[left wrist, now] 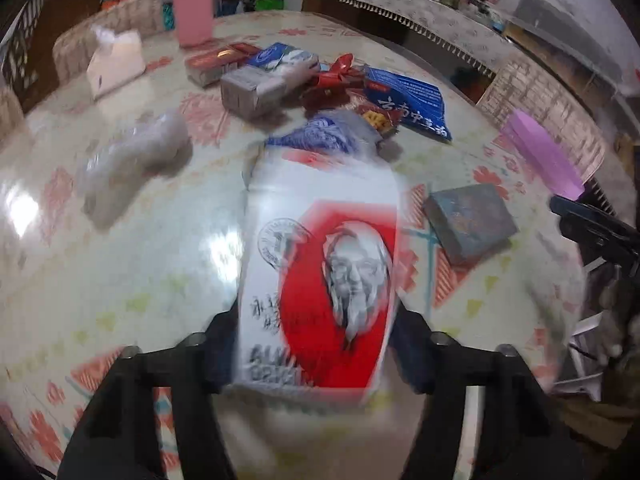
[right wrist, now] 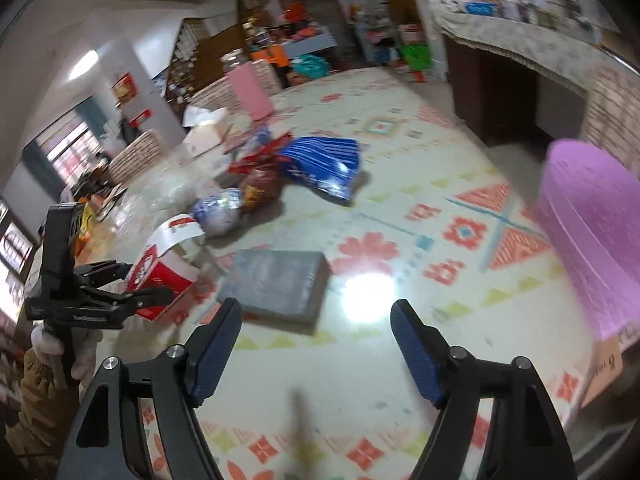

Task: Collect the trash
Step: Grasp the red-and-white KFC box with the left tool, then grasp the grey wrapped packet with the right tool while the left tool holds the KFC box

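Observation:
My left gripper (left wrist: pixel 316 344) is shut on a red-and-white fast-food carton (left wrist: pixel 320 280) and holds it above the patterned table (left wrist: pixel 140 280). The right wrist view shows that left gripper (right wrist: pixel 132 284) and the carton (right wrist: pixel 164 272) at the left. My right gripper (right wrist: pixel 316 320) is open and empty, just before a flat grey box (right wrist: pixel 276 284), also seen in the left wrist view (left wrist: pixel 468 224). A heap of trash lies beyond: a blue bag (left wrist: pixel 408 104), red wrappers (left wrist: pixel 336 76), a blue-white crumpled bag (right wrist: pixel 220 212), a grey carton (left wrist: pixel 256 88) and a clear plastic bag (left wrist: pixel 136 160).
A purple bin (right wrist: pixel 592 240) stands at the table's right edge. A pink box (left wrist: pixel 192 8) and a white tissue box (left wrist: pixel 116 62) stand at the far side. Chairs ring the table, and a covered counter (left wrist: pixel 420 12) is behind it.

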Demonstrator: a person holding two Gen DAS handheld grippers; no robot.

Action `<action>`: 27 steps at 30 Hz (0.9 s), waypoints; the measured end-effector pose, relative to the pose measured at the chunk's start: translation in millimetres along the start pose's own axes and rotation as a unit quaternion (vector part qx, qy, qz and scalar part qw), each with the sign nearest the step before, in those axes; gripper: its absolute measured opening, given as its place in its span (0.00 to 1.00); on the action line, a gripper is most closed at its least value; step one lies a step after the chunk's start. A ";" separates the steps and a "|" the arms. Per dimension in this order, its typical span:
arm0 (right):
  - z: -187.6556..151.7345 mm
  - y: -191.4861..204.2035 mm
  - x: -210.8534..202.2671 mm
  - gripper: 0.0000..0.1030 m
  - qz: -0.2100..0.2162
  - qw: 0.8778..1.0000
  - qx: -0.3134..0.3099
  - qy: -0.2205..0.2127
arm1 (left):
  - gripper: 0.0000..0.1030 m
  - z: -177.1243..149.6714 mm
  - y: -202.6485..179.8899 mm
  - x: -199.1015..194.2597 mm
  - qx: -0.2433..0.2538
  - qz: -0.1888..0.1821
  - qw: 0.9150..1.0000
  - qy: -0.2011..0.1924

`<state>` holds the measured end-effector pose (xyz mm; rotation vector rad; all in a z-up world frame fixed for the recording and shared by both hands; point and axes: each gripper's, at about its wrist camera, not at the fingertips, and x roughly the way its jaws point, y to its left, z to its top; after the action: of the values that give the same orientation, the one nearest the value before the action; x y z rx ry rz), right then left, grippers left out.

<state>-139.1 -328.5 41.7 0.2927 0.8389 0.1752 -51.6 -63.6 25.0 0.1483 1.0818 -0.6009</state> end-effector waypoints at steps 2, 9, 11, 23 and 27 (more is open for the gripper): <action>10.0 5.3 5.4 0.82 0.006 1.000 -0.017 0.000 | 0.58 -6.8 2.1 -12.4 -0.020 -0.002 1.000 -0.020; 52.0 14.5 67.2 0.86 0.038 0.995 -0.072 0.054 | 0.58 -30.8 7.4 -49.4 -0.079 0.033 0.993 -0.081; 54.2 14.9 86.9 0.86 0.051 0.992 -0.078 0.082 | 0.58 -37.3 8.7 -55.2 -0.085 0.043 0.992 -0.085; 8.2 69.6 94.3 0.87 0.029 0.971 -0.197 0.131 | 0.59 -67.1 21.4 -74.8 -0.131 0.066 0.984 -0.102; -2.9 85.2 96.5 0.87 -0.014 0.968 -0.224 0.112 | 0.59 -70.3 14.9 -76.6 -0.131 0.083 0.983 -0.102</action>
<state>-81.1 -221.6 -0.6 -0.1665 1.0007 0.3698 -124.0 6.3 55.0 -0.0519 0.9292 -0.3123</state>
